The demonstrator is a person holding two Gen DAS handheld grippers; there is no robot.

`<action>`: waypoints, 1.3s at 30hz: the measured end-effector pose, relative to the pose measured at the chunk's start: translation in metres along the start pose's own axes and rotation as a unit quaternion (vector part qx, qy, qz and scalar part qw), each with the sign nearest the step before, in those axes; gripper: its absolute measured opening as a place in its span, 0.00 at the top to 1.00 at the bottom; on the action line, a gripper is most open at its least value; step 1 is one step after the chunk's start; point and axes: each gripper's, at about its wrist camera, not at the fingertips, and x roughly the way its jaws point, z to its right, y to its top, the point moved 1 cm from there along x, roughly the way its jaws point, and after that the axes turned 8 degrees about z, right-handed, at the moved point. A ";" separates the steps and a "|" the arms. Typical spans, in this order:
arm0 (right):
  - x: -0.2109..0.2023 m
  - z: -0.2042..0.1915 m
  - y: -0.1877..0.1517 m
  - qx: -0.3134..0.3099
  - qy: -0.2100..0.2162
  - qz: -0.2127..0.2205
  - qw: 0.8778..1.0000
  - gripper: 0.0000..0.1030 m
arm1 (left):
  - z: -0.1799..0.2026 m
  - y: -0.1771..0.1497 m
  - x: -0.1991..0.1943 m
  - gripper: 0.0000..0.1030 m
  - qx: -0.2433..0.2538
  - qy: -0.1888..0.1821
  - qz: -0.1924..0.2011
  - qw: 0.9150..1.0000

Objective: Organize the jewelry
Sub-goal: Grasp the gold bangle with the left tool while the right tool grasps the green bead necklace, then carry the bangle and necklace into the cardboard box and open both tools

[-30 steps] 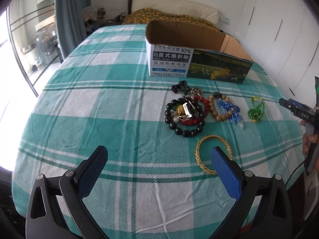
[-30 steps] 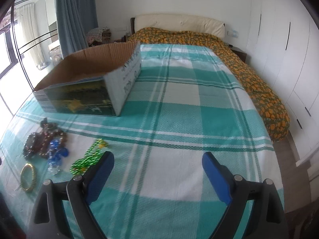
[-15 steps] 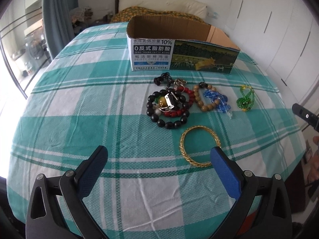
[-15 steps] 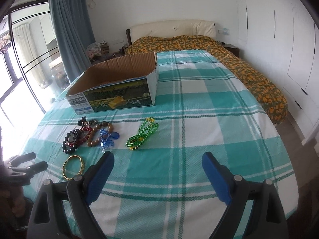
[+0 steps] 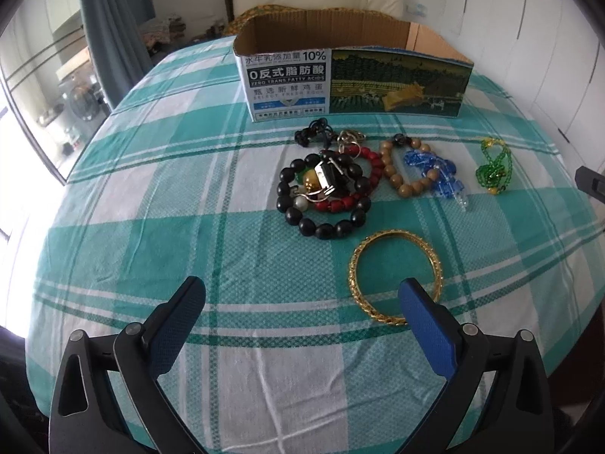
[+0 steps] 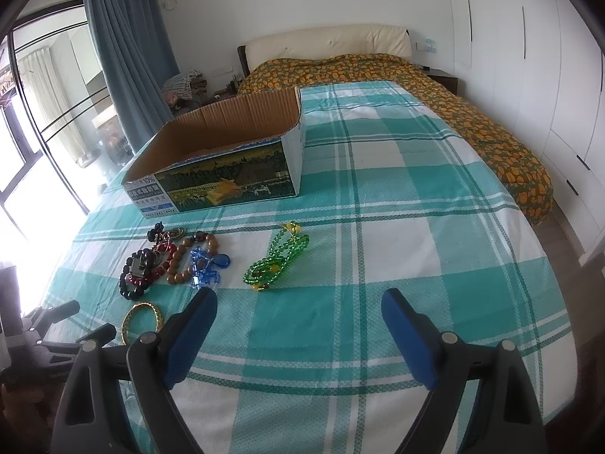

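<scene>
Jewelry lies on a green checked bedspread in front of an open cardboard box [image 5: 351, 79] [image 6: 223, 159]. A gold bangle [image 5: 395, 280] [image 6: 143, 319] is nearest, then a black bead bracelet [image 5: 321, 196] over a red one, a wooden bead bracelet [image 5: 406, 168], a blue crystal piece [image 5: 438, 174] [image 6: 208, 268] and a green bead necklace [image 5: 493, 166] [image 6: 278, 263]. My left gripper [image 5: 302, 302] is open and empty, just short of the bangle. My right gripper [image 6: 298, 310] is open and empty, near the green necklace.
The bedspread [image 6: 397, 227] stretches wide to the right of the box. An orange patterned quilt [image 6: 472, 113] lies along the far and right side of the bed. A window and blue curtain [image 6: 124, 56] are to the left, white wardrobes to the right.
Both grippers have pulled back and turned toward the jewelry. The left view now centres on the pile and box; the right view now shows the box interior. Nothing was picked up.
</scene>
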 end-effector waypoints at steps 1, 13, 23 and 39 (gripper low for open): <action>0.004 0.001 -0.002 0.005 0.002 -0.004 1.000 0.12 | 0.000 0.000 0.002 0.01 0.000 0.003 -0.003 1.000; 0.066 -0.014 0.001 0.023 0.023 -0.038 0.999 0.23 | 0.009 -0.008 0.020 0.09 0.007 0.009 -0.024 1.000; 0.104 -0.032 0.000 -0.010 -0.014 -0.033 0.999 0.74 | 0.017 -0.013 0.008 0.61 -0.012 -0.018 -0.016 1.000; 0.005 -0.029 0.024 -0.002 0.076 0.011 0.997 0.93 | -0.019 0.010 -0.038 0.97 -0.100 -0.106 0.018 0.989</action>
